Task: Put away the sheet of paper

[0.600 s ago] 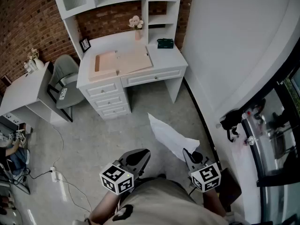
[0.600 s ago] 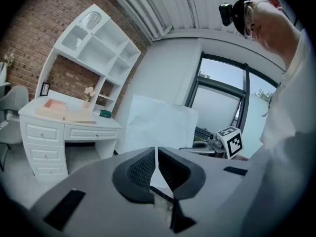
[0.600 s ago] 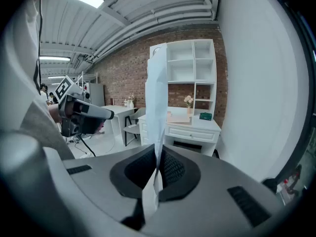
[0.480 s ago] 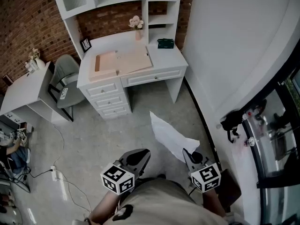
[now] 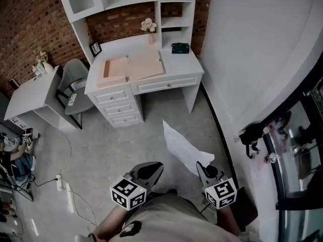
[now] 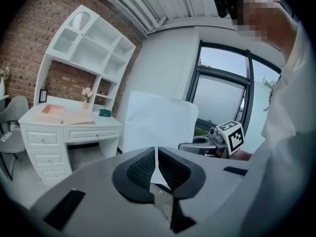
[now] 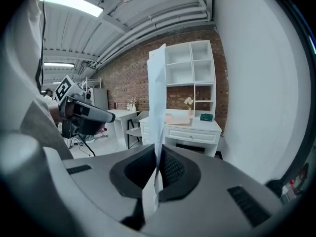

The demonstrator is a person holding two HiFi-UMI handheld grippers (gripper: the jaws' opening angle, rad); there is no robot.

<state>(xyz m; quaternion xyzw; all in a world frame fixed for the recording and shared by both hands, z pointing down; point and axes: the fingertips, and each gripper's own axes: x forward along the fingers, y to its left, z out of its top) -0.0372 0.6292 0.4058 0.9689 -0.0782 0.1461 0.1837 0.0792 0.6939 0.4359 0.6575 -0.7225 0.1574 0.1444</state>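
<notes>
My right gripper is shut on the near edge of a white sheet of paper, which sticks out ahead of it over the floor. In the right gripper view the sheet of paper stands edge-on, pinched between the dark pads of the right gripper. My left gripper hangs beside it at the lower middle, shut with nothing between its pads; the left gripper shows its jaws pressed together. From there the sheet of paper appears broadside, to the right.
A white desk with a hutch stands against the brick wall ahead, bearing a tan folder, a flower vase and a small green box. A grey chair and second white table sit left. White wall at right.
The view has shifted slightly; desk and room have slid a little right and down in the head view. Both grippers and the paper keep their places relative to each other.
</notes>
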